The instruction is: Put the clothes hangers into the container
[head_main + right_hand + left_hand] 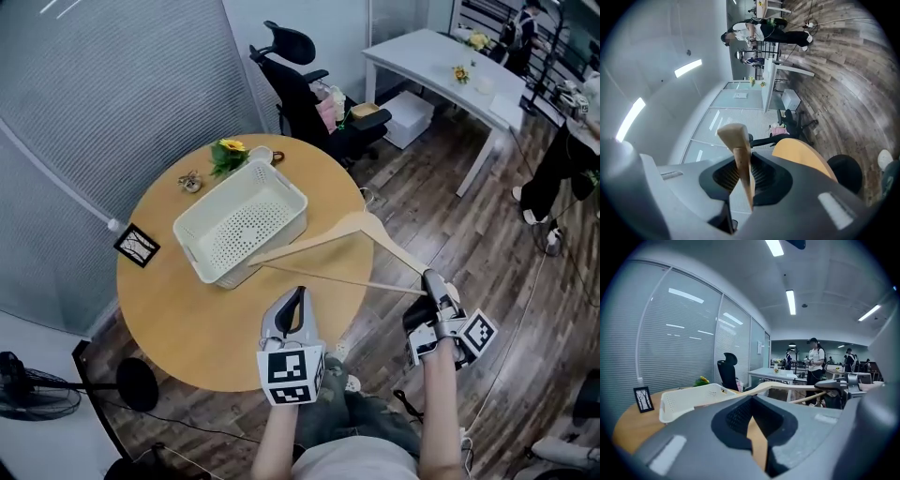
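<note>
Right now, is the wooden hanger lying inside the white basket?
No, the wooden hanger is outside the white basket, clamped in the right gripper.

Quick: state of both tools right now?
Left tool: closed, empty.
Right tool: closed on one end of the light wooden clothes hanger.

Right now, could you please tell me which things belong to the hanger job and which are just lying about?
Job: wooden hanger, white basket, right gripper holding the hanger's end.
Lying about: flower, picture frame, office chair.
</note>
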The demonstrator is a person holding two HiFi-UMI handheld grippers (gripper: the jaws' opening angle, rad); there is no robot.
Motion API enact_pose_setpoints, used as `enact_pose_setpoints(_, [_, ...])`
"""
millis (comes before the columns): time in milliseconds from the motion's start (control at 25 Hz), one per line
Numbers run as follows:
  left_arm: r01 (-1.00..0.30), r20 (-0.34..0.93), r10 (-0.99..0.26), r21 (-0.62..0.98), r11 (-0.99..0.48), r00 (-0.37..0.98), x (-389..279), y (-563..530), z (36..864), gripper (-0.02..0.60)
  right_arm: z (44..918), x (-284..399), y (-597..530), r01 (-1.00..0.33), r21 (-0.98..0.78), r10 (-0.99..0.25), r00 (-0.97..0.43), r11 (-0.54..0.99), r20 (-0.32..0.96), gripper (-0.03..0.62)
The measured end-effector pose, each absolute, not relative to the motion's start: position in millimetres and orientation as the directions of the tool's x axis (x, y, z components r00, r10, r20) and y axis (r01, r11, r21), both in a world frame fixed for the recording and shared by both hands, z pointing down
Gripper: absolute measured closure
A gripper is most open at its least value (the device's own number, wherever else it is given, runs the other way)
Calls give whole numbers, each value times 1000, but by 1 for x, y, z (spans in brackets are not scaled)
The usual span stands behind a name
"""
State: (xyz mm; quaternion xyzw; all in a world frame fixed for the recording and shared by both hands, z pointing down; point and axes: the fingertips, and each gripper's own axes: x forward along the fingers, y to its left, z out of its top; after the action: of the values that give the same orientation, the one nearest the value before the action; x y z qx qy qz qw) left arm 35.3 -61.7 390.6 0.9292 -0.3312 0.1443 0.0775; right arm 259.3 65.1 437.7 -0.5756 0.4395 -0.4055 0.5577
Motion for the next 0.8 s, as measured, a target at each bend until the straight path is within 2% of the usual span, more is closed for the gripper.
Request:
enact_pose_setpoints(160, [-686, 301, -646, 39, -727, 702, 6, -62, 384, 581, 439, 254, 50, -12, -1000, -965, 264, 5, -8, 513])
enact_pose_setpoints(800, [-845, 262, -813, 19, -534, 520, -98, -61, 368, 581, 417, 214, -12, -7, -1000, -988, 153, 25, -26, 511])
